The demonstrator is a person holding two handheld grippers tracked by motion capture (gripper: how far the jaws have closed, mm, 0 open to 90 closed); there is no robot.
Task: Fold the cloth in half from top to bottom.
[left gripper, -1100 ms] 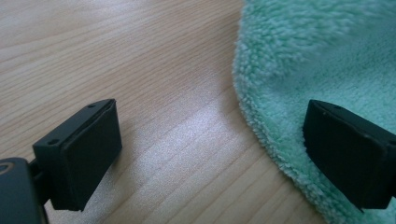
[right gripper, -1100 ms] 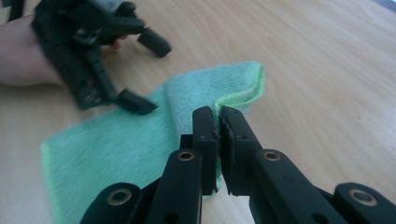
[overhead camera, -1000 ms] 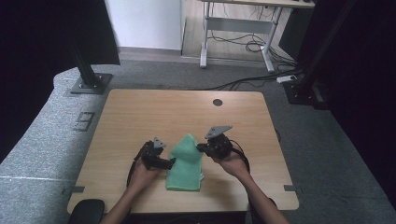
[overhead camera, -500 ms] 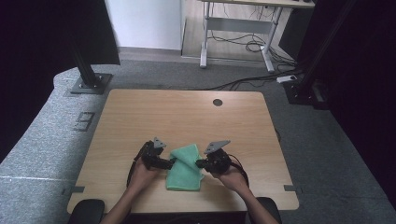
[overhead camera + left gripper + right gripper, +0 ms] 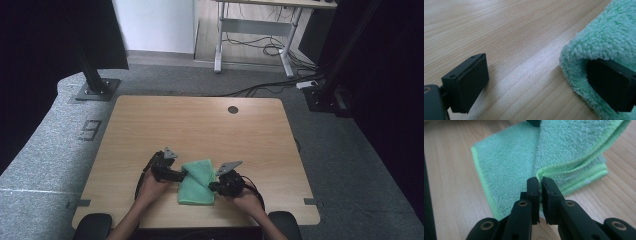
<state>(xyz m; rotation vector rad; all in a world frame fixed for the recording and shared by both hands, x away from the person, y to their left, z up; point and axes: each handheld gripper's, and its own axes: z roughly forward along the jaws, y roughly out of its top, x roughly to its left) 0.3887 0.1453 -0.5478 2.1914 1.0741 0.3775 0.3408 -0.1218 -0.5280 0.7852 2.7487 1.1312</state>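
The green cloth [image 5: 197,182] lies folded near the six-o'clock edge of the wooden counter [image 5: 200,125], the right claw [image 5: 539,183] at its four o'clock pinched shut on a folded edge, the left claw [image 5: 536,80] at its nine o'clock spread wide, one jaw against the fluffy fold.

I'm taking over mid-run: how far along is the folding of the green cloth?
Done: the green cloth lies partly folded near the front edge of the table, with doubled layers in the right gripper view. In hand: the right gripper pinches a cloth edge and carries it across; the left gripper is open, one jaw touching the cloth's fold. Left: lay that edge down, release, and square it up.
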